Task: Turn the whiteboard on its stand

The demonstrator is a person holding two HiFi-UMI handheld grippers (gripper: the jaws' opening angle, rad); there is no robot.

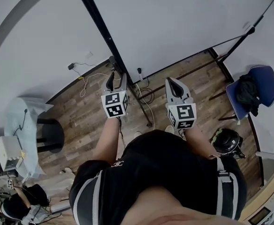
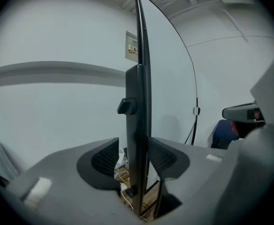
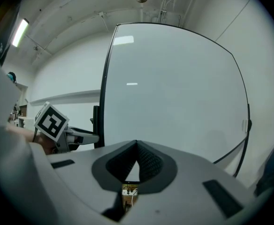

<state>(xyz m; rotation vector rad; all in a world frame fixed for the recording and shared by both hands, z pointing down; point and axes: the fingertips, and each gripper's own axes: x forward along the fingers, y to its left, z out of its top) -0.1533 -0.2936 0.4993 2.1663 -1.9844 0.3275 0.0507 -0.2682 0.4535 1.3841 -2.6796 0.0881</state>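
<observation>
Currently left gripper (image 2: pixel 134 159) released, jaws astride the whiteboard frame edge (image 2: pixel 139 78), one pad clear of it — I'd clench squarely below the knob (image 2: pixel 126 106) before swinging. Right gripper (image 3: pixel 137 162) clenched on nothing, whiteboard panel (image 3: pixel 174 88) straight ahead — nudge that face gently to help rotation.

No word or number can be read; the cube (image 1: pixel 115 104) on the left gripper (image 1: pixel 116 80) and the cube (image 1: pixel 182 116) on the right gripper (image 1: pixel 174 82) bear only black-and-white square markers; a small white emblem (image 1: pixel 117 163) sits on the dark shorts (image 1: pixel 174 172); a wall notice (image 2: pixel 132 46) is too blurred.
</observation>
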